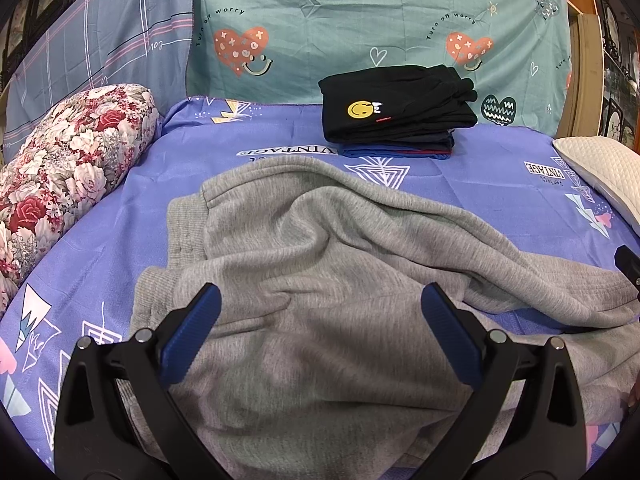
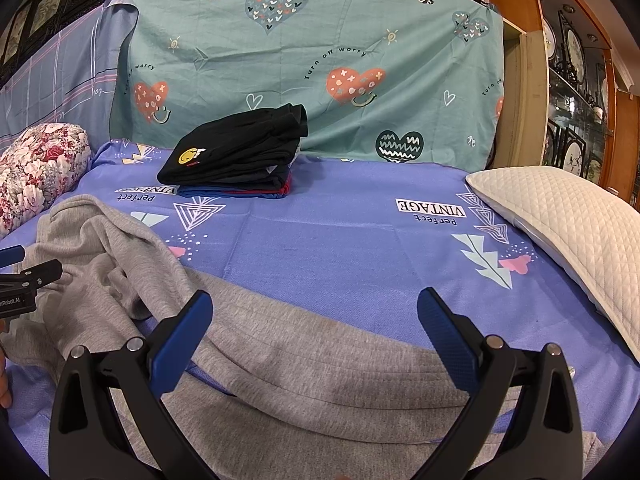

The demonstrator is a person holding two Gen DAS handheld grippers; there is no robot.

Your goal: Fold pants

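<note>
Currently both tongs wide open, empty: left gripper (image 1: pixel 320 300), right gripper (image 2: pixel 314 304) over rumpled fleecy grey pants (image 1: pixel 320 248).

One grey pants (image 1: pixel 320 248), two pillows (image 1: pixel 68 160) (image 2: pixel 560 216).

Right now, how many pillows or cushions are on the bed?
2. A floral cushion lies at the left edge of the purple sheet, and a white quilted pillow at the right edge. Others could lie outside both views.
</note>
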